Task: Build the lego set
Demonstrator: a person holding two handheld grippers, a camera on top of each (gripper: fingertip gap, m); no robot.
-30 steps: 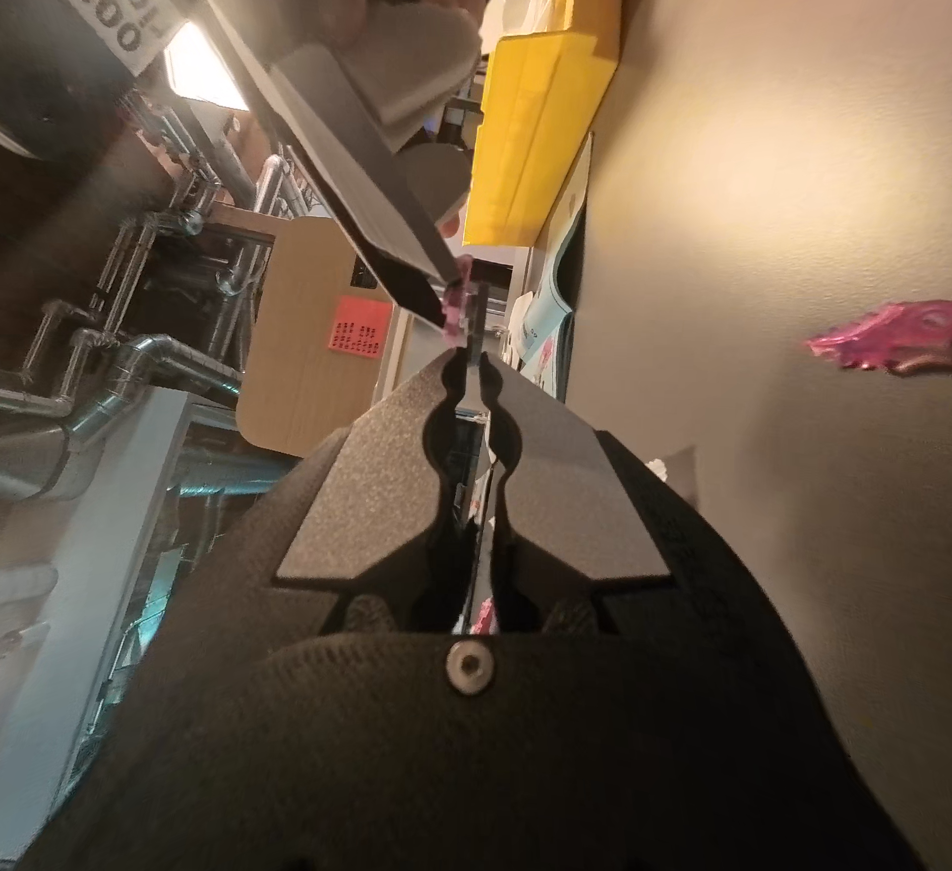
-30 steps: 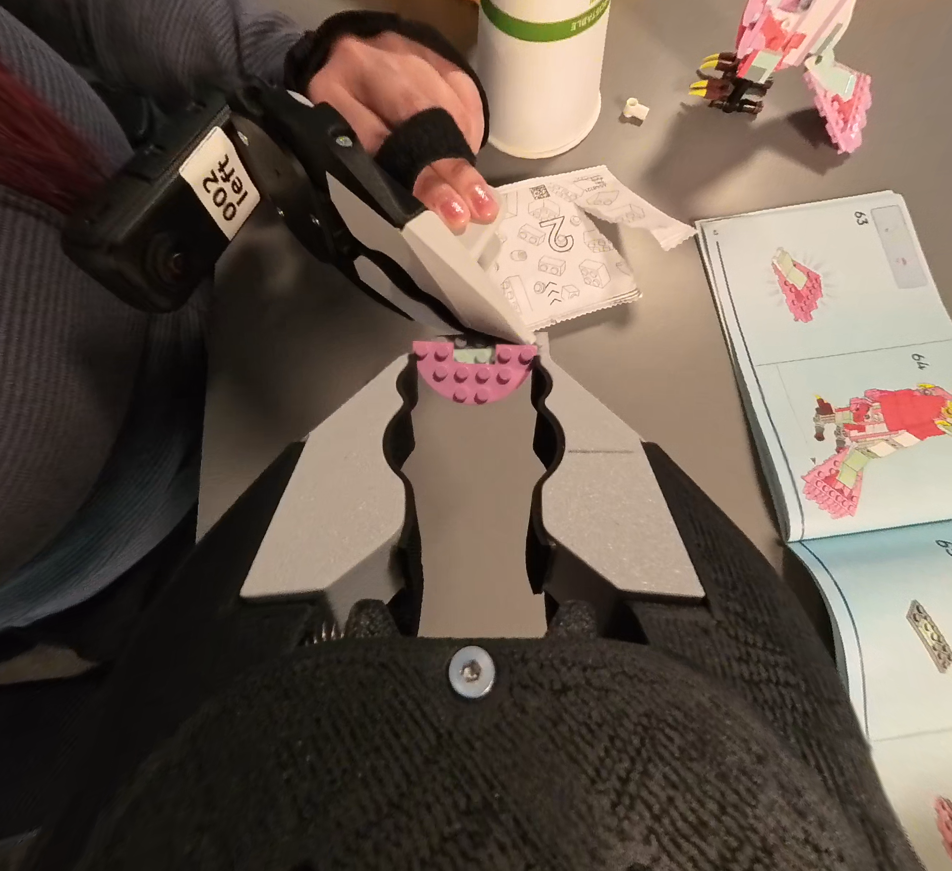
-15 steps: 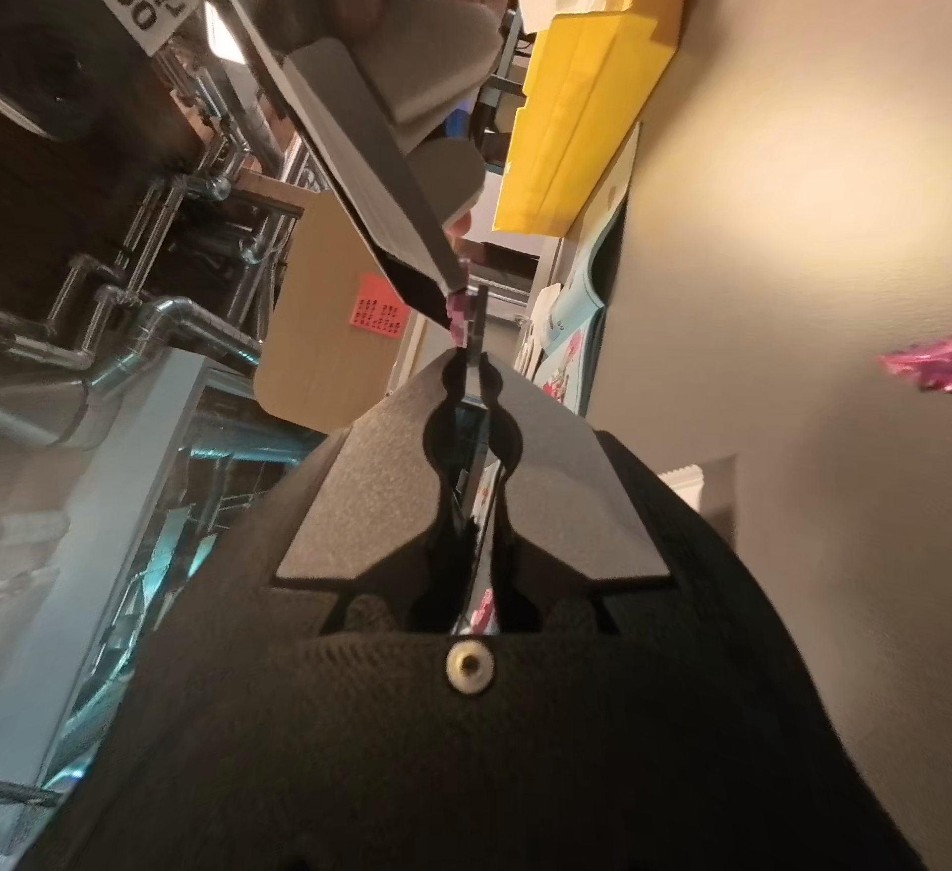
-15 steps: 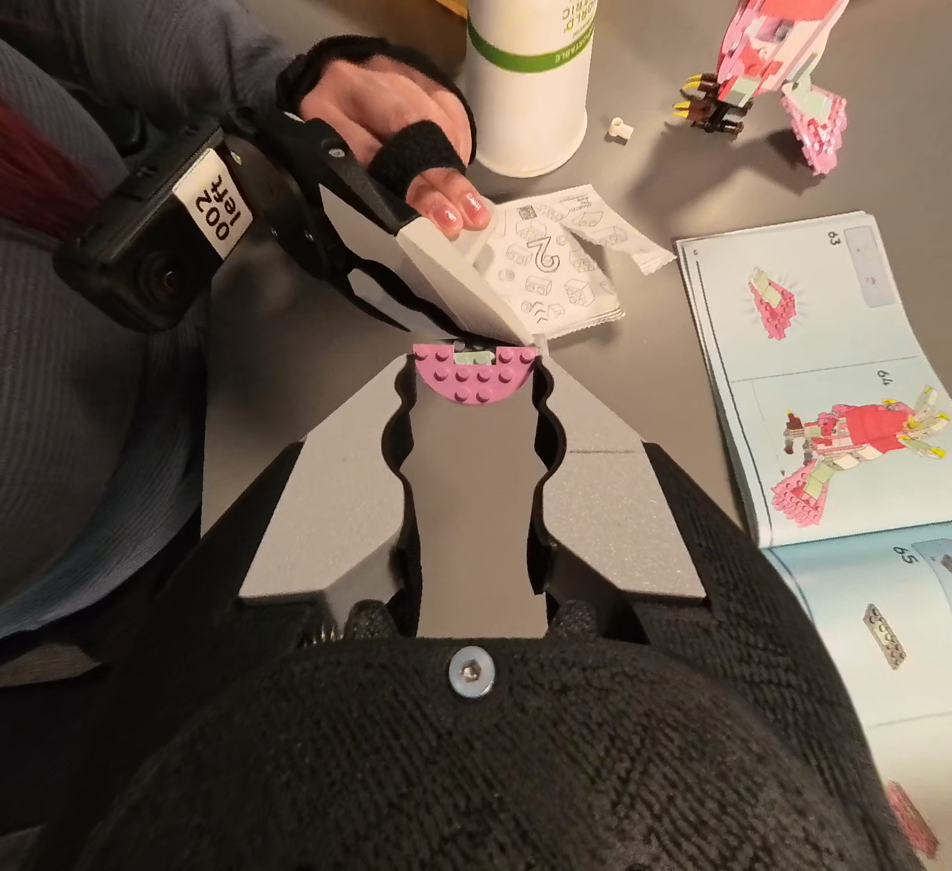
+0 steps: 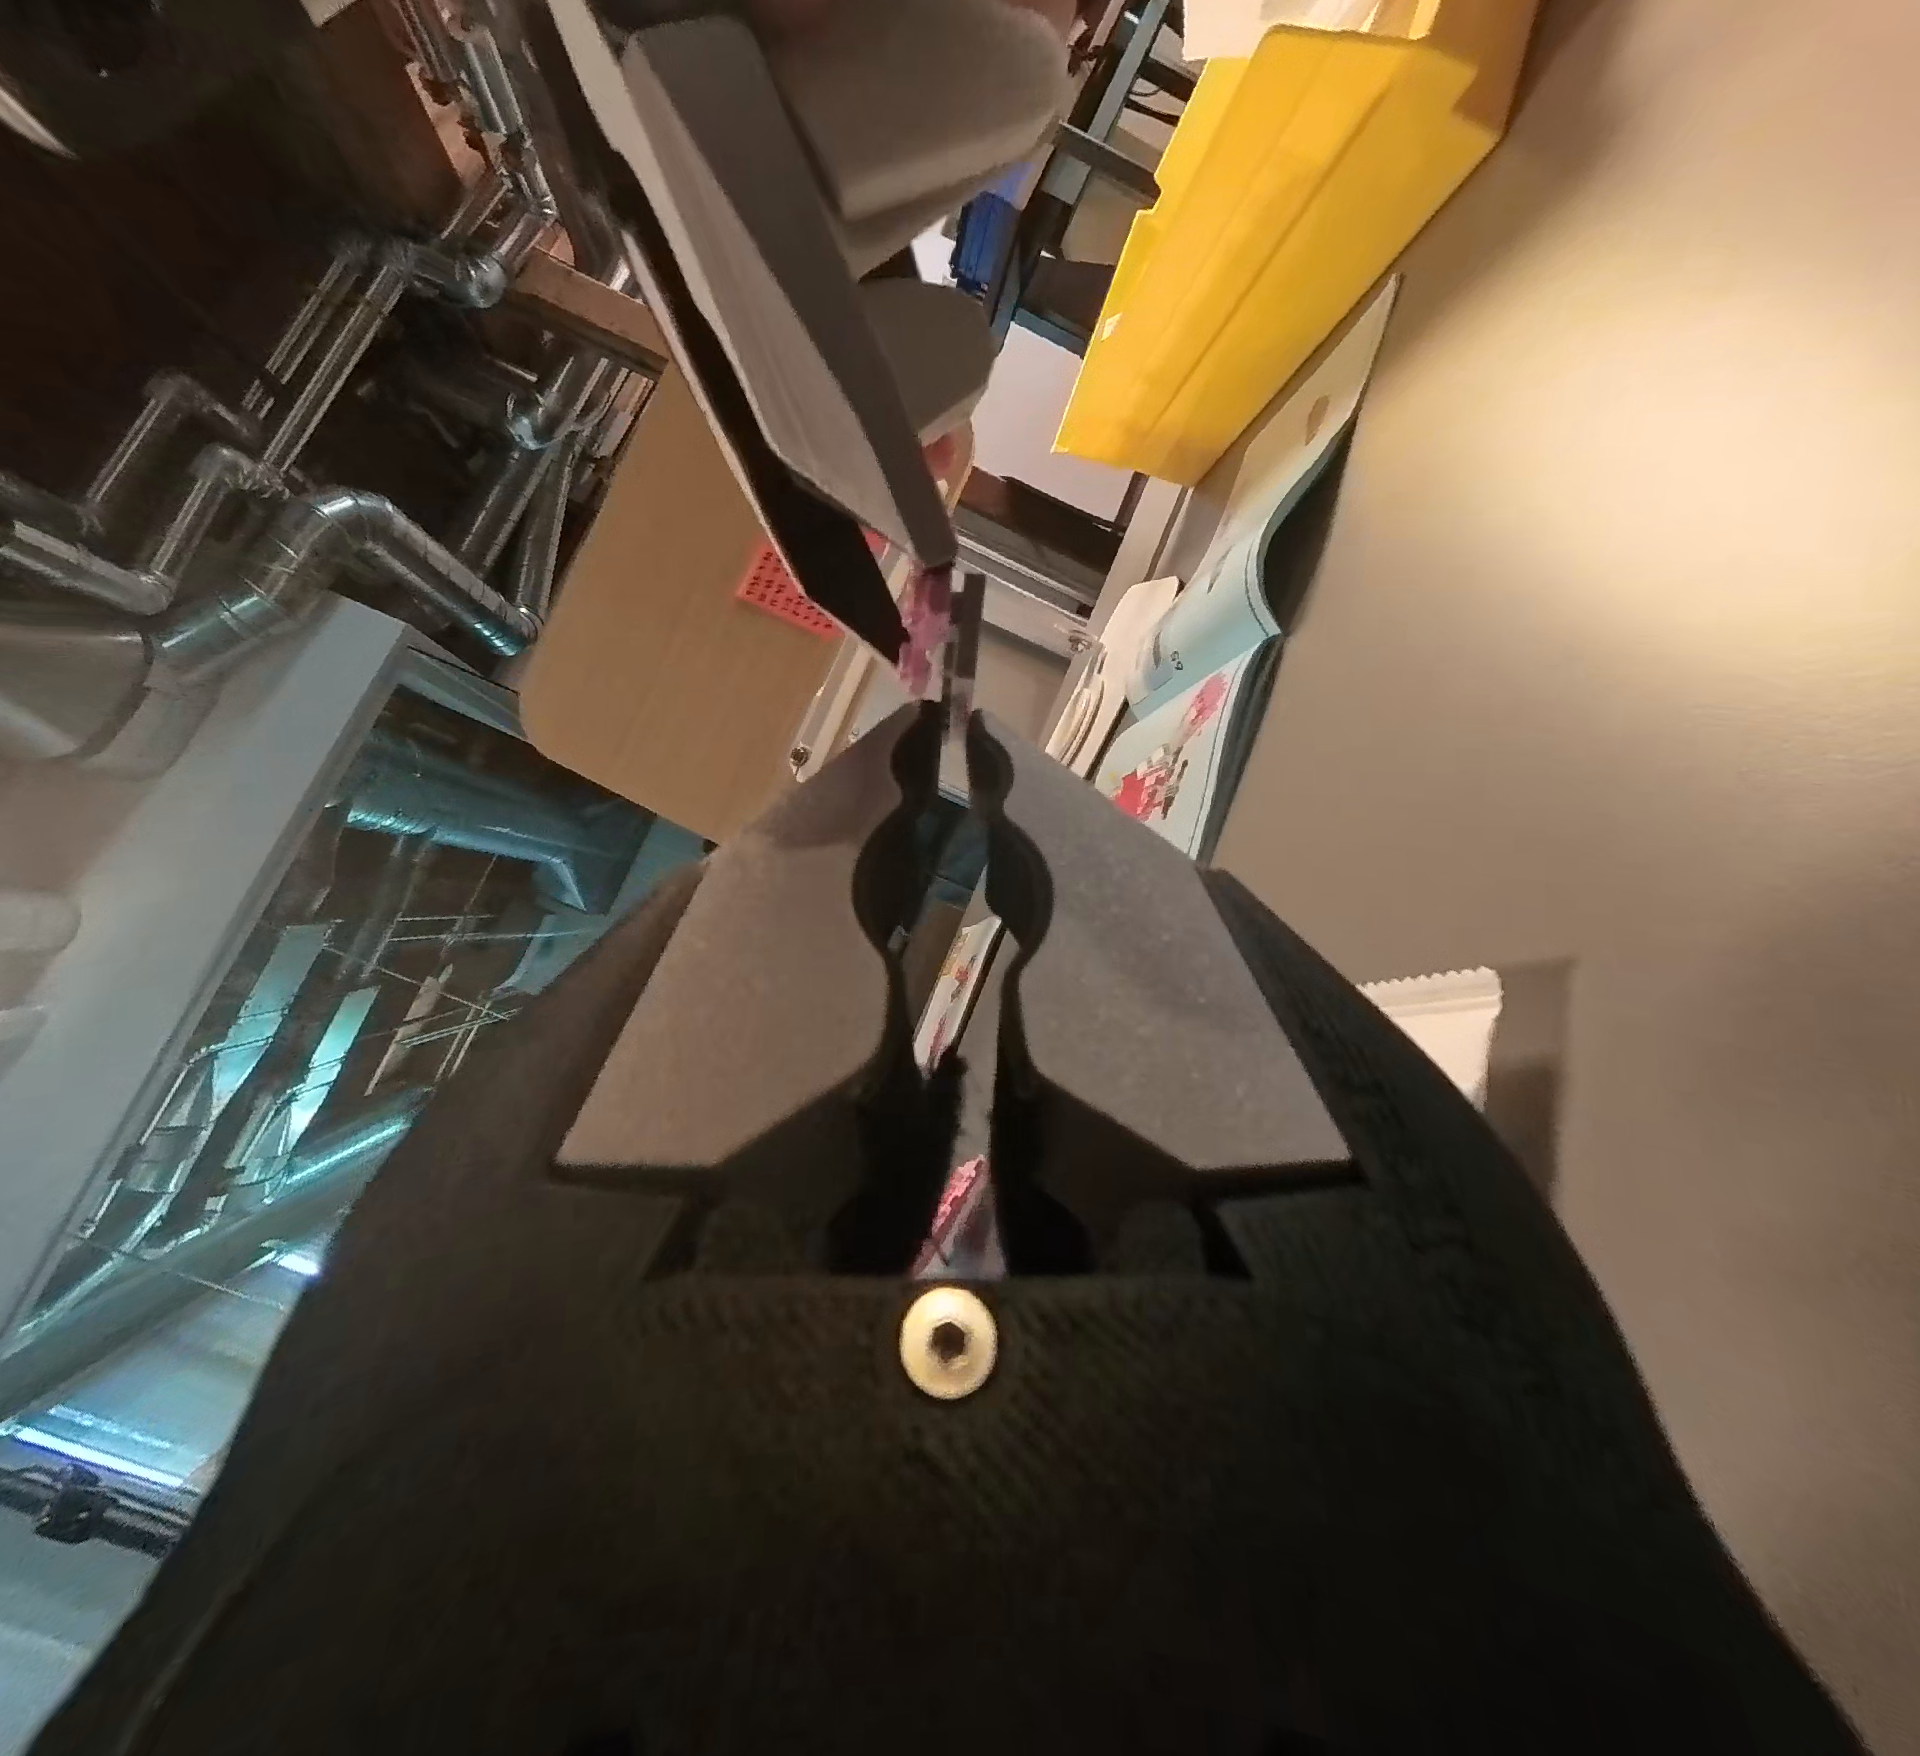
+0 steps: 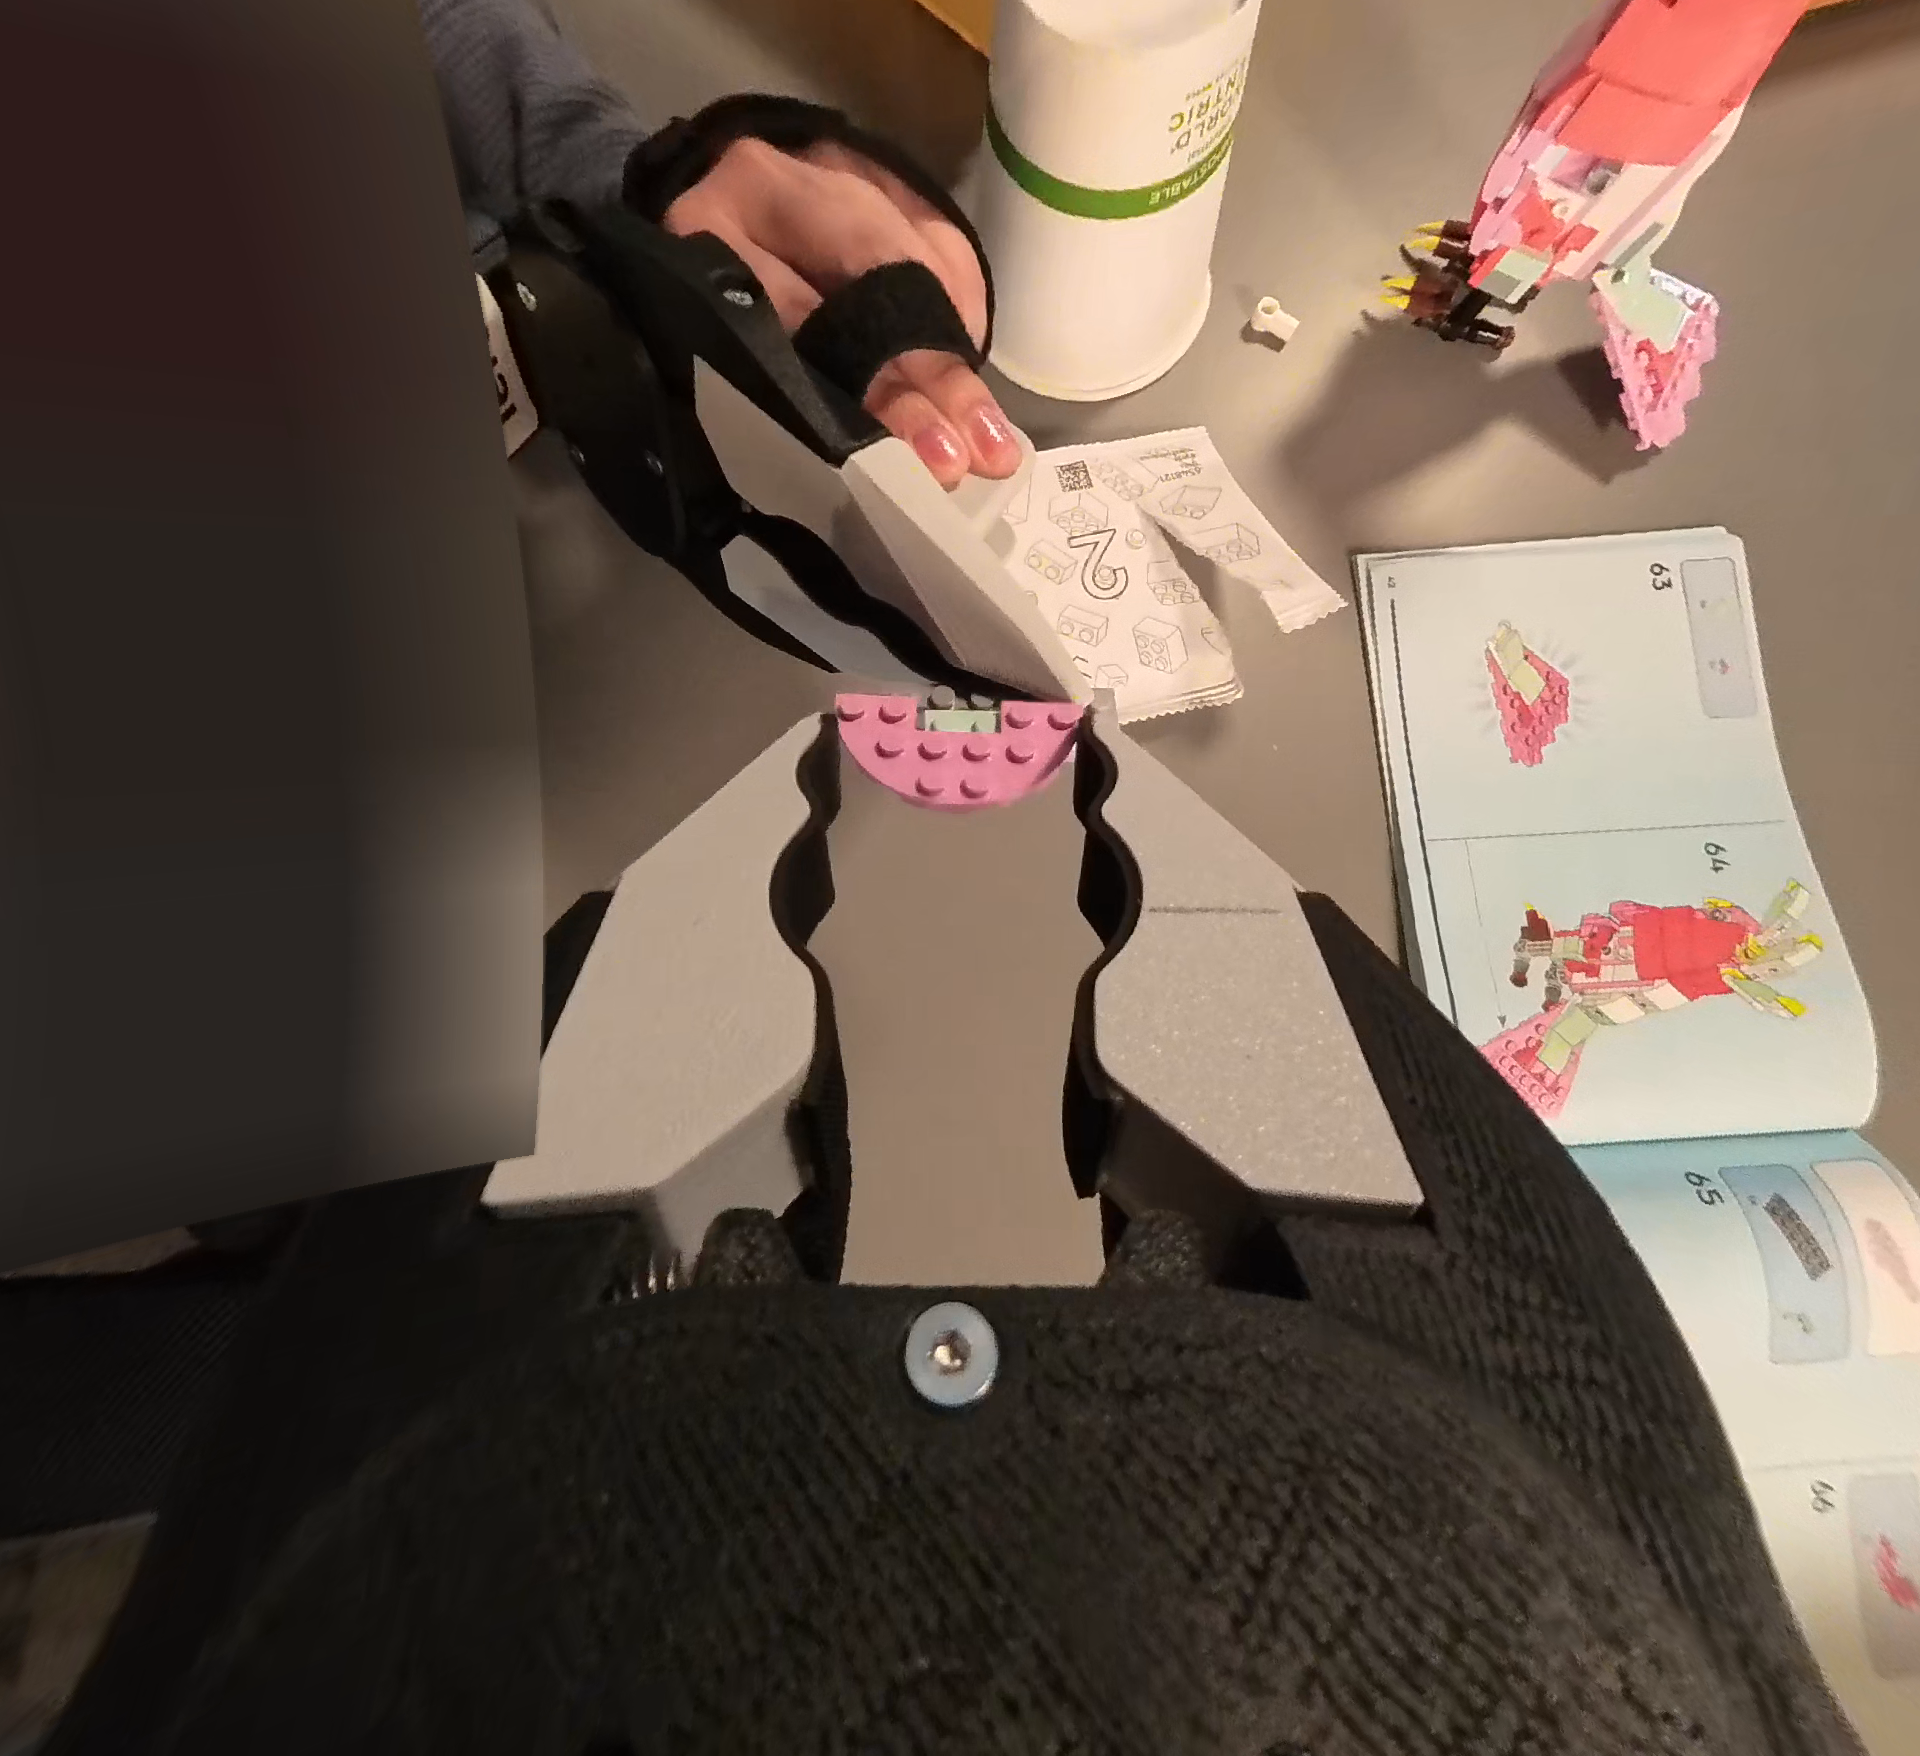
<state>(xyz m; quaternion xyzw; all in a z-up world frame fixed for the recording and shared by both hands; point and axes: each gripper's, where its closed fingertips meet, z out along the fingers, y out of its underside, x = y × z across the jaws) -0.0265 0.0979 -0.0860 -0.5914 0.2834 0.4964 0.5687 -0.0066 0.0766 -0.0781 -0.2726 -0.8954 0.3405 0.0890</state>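
Two grippers meet over a grey table point(image 6: 644, 44): right gripper point(image 6: 961, 730) clamps a pink half-round plate point(image 6: 951, 761); left gripper point(image 5: 943, 719), nearly closed, apparently pinches a thin grey piece point(image 5: 968, 636) against it.

Pink plate point(image 6: 954, 756), green-banded white cup point(image 6: 1117, 179)

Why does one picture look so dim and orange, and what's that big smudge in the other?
Left wrist view: tilted sideways, warm glare on the table, dark blurry background. Right wrist view: evenly lit and sharp on the pink half-round plate; the grey smudge at left is a privacy patch added afterwards.
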